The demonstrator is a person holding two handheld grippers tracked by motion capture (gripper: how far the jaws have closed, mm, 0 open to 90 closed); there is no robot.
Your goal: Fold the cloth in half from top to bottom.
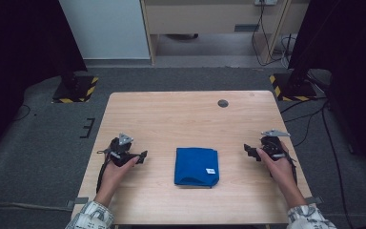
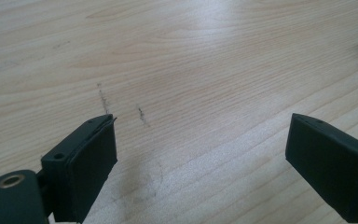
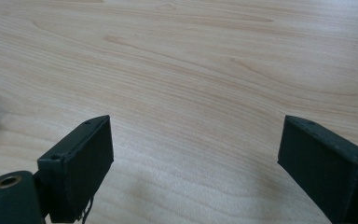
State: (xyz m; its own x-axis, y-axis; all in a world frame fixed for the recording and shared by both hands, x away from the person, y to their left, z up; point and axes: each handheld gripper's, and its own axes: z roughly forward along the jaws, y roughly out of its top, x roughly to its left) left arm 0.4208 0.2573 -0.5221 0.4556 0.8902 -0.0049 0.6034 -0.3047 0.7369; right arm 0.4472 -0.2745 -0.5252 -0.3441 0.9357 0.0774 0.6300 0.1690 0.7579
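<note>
Now both grippers, left (image 1: 143, 156) and right (image 1: 249, 150), flank the folded blue cloth (image 1: 196, 166), fingers apart.

My table (image 1: 171, 114) is pale wood with a fine grain, and a small round grey cap (image 1: 223, 103) sits in its top near the far edge, right of centre. Around it the floor (image 1: 43, 143) is dark grey carpet. At the upper left and upper right of the frame, black curtains (image 1: 19, 38) hang above stand bases edged with yellow-and-black hazard tape (image 1: 91, 89). Beyond, at top centre, I see a white panel (image 1: 107, 28) and a light wooden cabinet (image 1: 209, 19), with black cables (image 1: 262, 38) trailing down at its right.
</note>
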